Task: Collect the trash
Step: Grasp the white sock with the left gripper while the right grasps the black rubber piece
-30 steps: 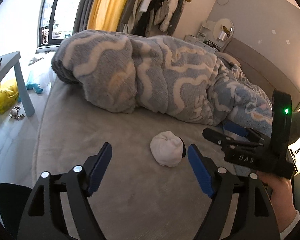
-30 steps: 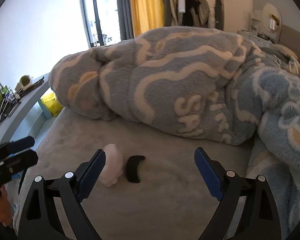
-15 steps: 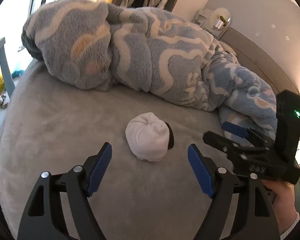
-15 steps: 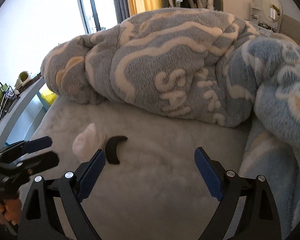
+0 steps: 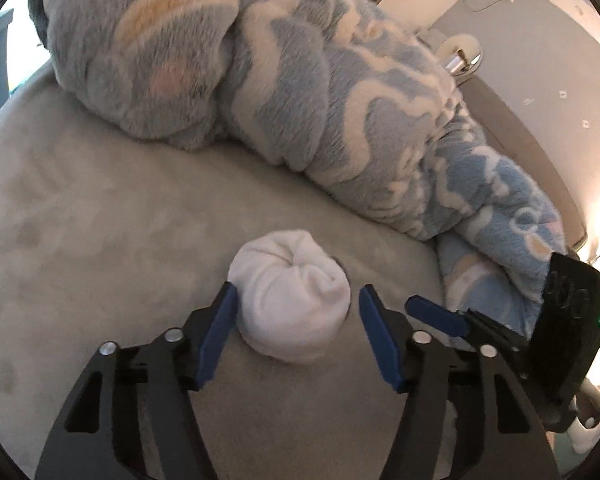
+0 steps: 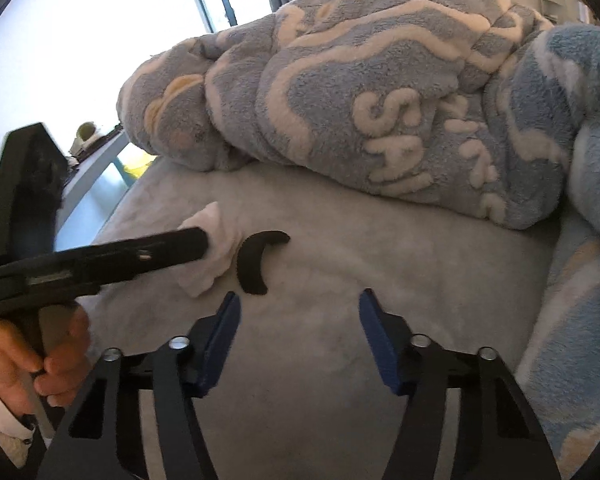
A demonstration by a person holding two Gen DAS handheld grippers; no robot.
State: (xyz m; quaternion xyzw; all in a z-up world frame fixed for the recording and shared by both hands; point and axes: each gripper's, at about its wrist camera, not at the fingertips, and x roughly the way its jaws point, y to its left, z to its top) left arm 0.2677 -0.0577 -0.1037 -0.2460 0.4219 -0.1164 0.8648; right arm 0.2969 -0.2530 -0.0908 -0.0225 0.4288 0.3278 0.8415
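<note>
Grey bedding [image 5: 100, 216] carries a white crumpled wad [image 5: 290, 294], with a heaped blue fleece blanket [image 5: 300, 92] behind. Left gripper [image 5: 294, 334] straddles the wad, jaws closing, pads not yet pressing. Right gripper [image 6: 298, 342] closes on nothing; a black curved piece [image 6: 256, 262] lies just beyond. Centre the wad before clamping.

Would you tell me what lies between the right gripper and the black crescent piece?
Only bare grey bedsheet, seen in the right wrist view.
</note>
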